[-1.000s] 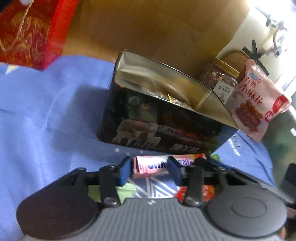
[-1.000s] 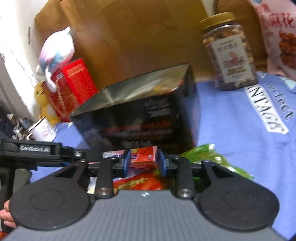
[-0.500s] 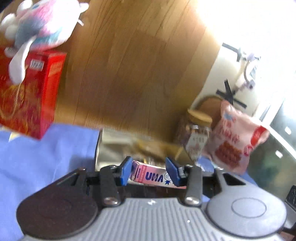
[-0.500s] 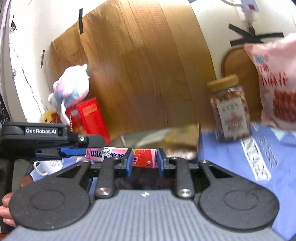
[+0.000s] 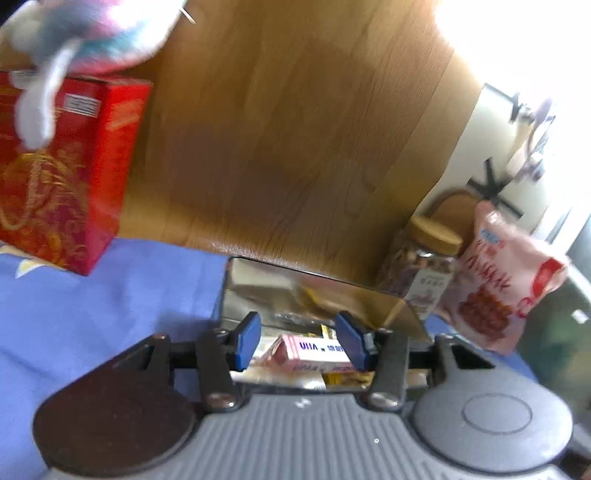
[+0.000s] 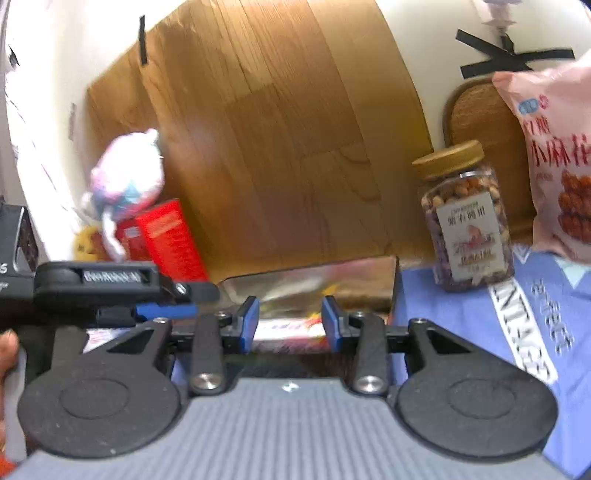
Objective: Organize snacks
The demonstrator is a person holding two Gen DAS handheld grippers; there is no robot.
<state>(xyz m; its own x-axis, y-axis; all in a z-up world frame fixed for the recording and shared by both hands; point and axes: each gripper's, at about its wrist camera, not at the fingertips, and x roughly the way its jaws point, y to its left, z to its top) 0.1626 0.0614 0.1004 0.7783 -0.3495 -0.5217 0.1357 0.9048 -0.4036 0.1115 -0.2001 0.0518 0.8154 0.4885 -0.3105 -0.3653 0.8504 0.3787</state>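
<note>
An open black tin (image 5: 321,284) with a shiny gold inside stands on the blue cloth; it also shows in the right wrist view (image 6: 332,280). A long pink snack box (image 5: 317,350) lies inside it among other packets; it also shows in the right wrist view (image 6: 288,326). My left gripper (image 5: 301,339) is open above the tin, its pads apart from the box. My right gripper (image 6: 290,321) is open over the same box from the other side. The left gripper's body (image 6: 110,288) shows in the right wrist view.
A nut jar with a wooden lid (image 6: 465,218) and a pink snack bag (image 6: 554,158) stand behind the tin at the right. A red box (image 5: 59,170) with a plush toy (image 5: 92,33) on it stands at the left. A wooden board (image 5: 295,129) backs the table.
Both grippers carried the pink box up and over the tin, then opened. The box now lies inside the tin.
</note>
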